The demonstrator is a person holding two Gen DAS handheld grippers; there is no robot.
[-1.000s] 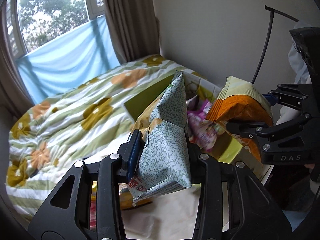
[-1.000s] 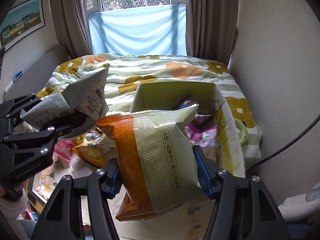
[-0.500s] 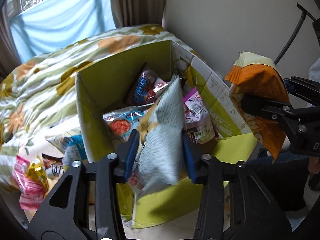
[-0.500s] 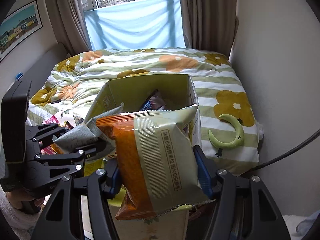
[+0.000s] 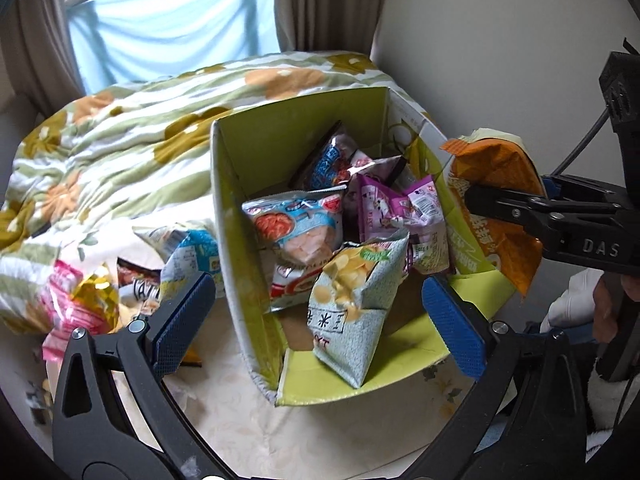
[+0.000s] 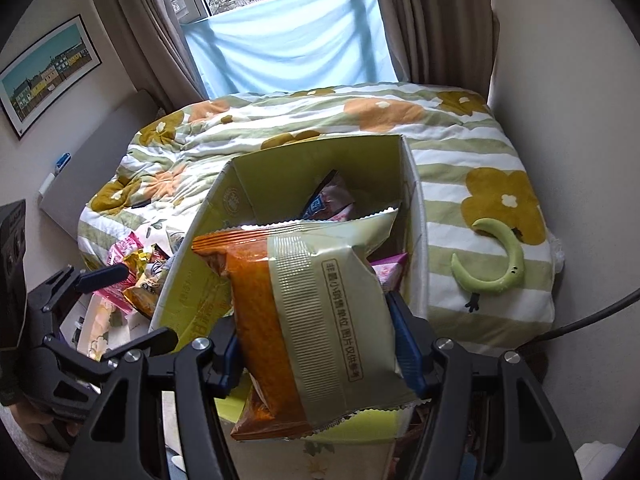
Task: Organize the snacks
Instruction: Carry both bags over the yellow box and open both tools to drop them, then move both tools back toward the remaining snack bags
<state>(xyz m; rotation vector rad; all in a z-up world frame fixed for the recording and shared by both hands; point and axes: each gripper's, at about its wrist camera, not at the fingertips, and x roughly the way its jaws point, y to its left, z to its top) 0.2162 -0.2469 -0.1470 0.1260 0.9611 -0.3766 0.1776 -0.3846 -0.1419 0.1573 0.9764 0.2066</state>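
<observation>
A green cardboard box (image 5: 224, 184) stands open on the bed with several snack bags inside. My left gripper (image 5: 316, 312) hangs over the box's near end, its jaws opening wide. A pale green chip bag (image 5: 352, 312) lies free between them against the box's near flap, touching neither pad. My right gripper (image 6: 316, 344) is shut on an orange and pale green snack bag (image 6: 320, 320), held above the box's (image 6: 320, 156) near right corner. The same orange bag (image 5: 492, 176) shows at the right of the left wrist view.
Loose snack bags (image 5: 88, 300) lie on the bed left of the box. A flowered quilt (image 6: 460, 152) covers the bed, with a green crescent toy (image 6: 500, 264) on its right side. A wall runs close along the right; curtains and a window stand behind.
My left gripper came down over the box and let go of the pale green chip bag, which dropped into the box's near end. The right gripper carried its orange bag closer to the box.
</observation>
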